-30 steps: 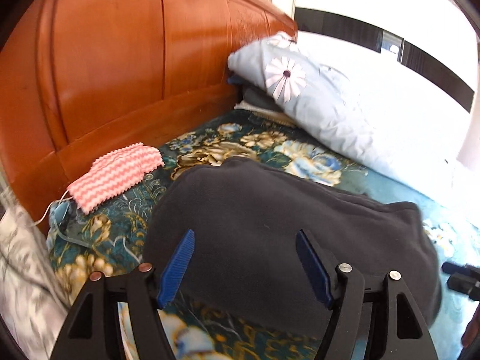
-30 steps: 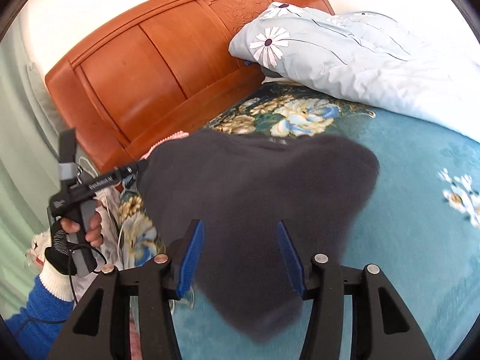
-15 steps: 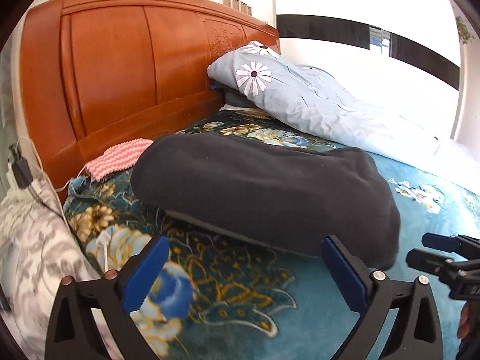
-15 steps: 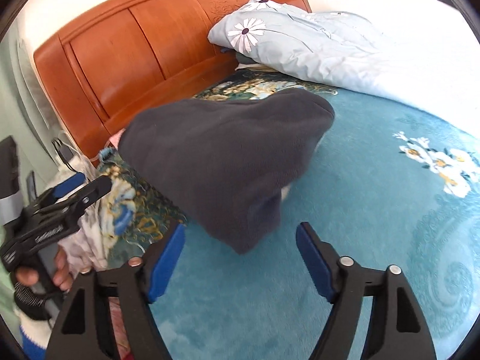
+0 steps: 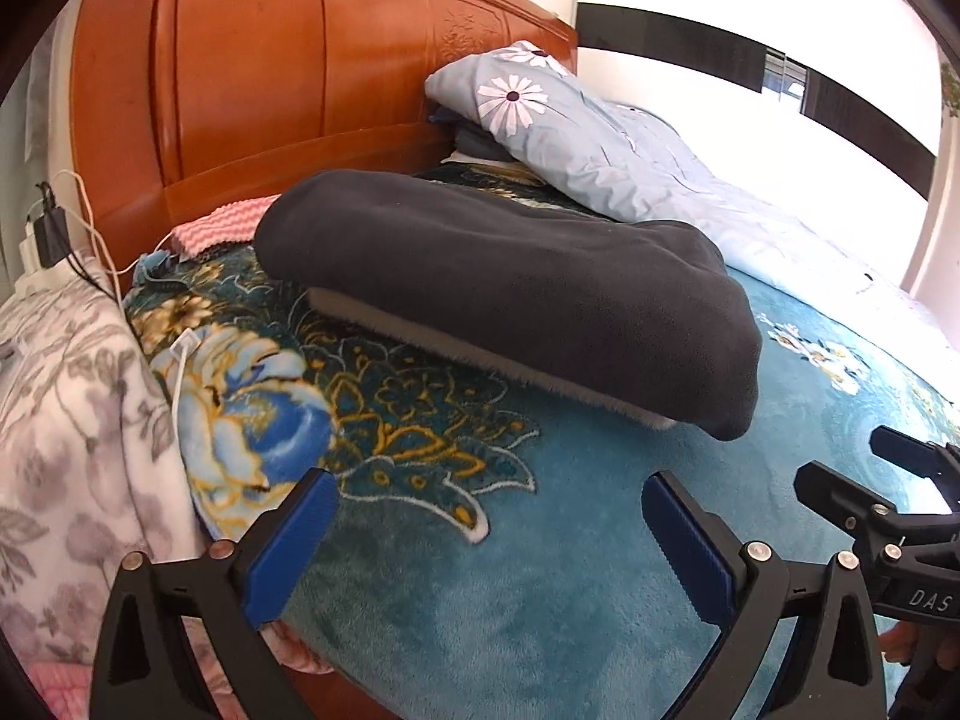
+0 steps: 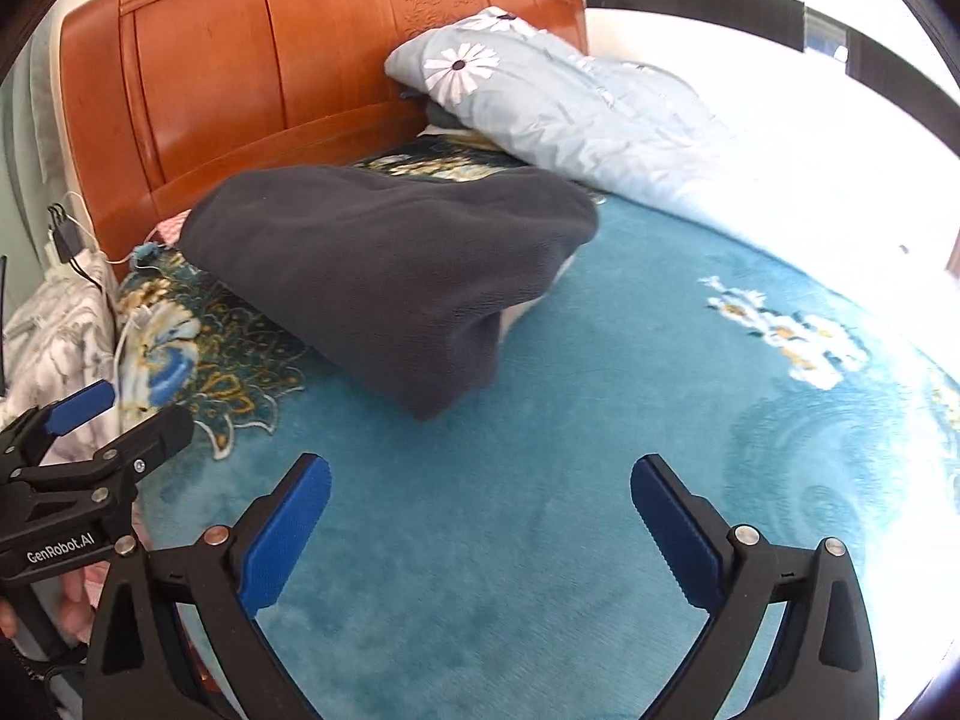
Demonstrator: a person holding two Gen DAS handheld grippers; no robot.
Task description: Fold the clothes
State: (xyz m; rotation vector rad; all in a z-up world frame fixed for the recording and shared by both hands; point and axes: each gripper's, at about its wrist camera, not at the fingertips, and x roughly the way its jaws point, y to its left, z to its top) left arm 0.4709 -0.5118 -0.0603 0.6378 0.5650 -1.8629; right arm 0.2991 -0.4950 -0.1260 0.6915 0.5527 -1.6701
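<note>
Both my tools are spread wide and empty above the bed, with the folded dark garment lying ahead.

My left tool (image 5: 483,531) has its jaws apart with nothing between them; my right tool (image 6: 480,516) has just been opening and its jaws also hold nothing. The dark grey garment (image 6: 390,264) lies folded on the teal floral blanket (image 6: 540,480), clear of both tools, near the wooden headboard (image 5: 270,90) and just beside a pale blue flowered quilt (image 5: 600,138).

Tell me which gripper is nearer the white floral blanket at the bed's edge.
Left. The left gripper hangs beside the white floral blanket; the right gripper is farther along the teal bedspread, away from it.
</note>
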